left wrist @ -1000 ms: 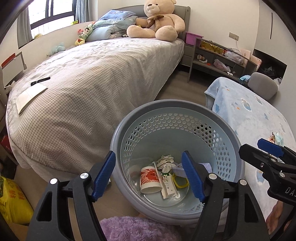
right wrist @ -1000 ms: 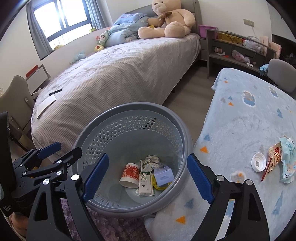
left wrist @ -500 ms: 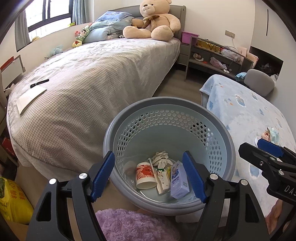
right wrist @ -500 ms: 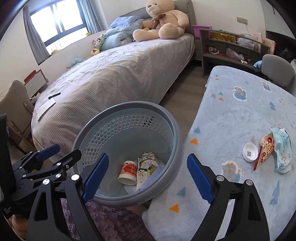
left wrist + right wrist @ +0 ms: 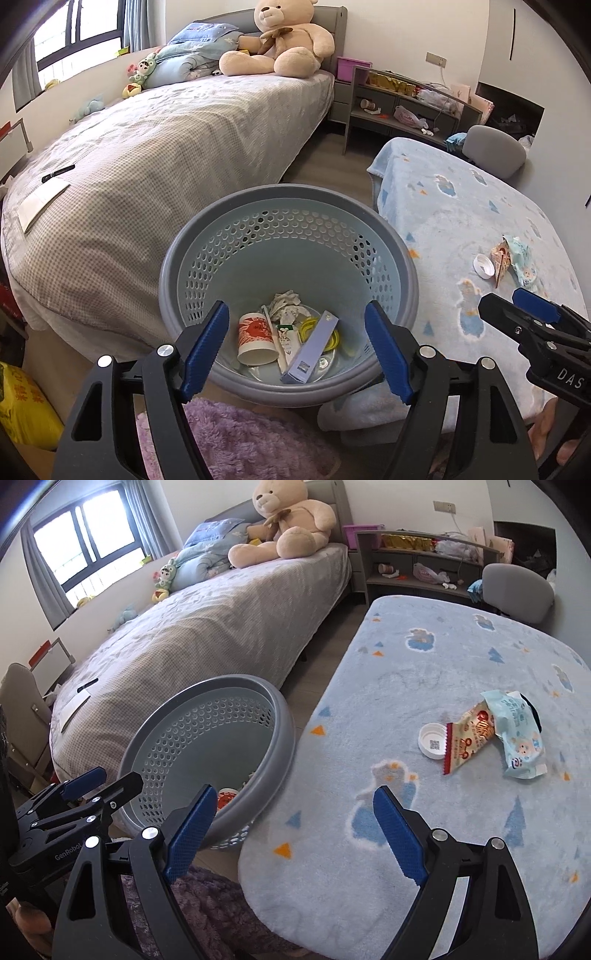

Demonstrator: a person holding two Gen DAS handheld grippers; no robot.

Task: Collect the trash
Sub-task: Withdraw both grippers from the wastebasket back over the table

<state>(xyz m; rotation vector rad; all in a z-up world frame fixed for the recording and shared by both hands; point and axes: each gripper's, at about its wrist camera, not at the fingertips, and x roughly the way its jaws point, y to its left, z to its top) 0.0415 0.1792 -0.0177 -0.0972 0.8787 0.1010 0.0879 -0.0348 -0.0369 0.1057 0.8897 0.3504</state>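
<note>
Ahead and right of the wide-open, empty right hand-held gripper (image 5: 295,834), the snack wrapper (image 5: 469,744) lies on the blanket (image 5: 424,686).

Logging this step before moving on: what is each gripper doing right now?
Left gripper: open, holding nothing, above the basket.
Right gripper: open, empty, over the blue blanket.

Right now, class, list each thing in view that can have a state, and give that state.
Left gripper: open, empty.
Right gripper: open, empty.
Basket: upright, holding trash.
Paper cup: on its side in the basket.
Purple box: lying tilted in the basket.
White cap: loose on the blue blanket.
Snack wrapper: flat, uncollected.
Wipes packet: crumpled, uncollected.
</note>
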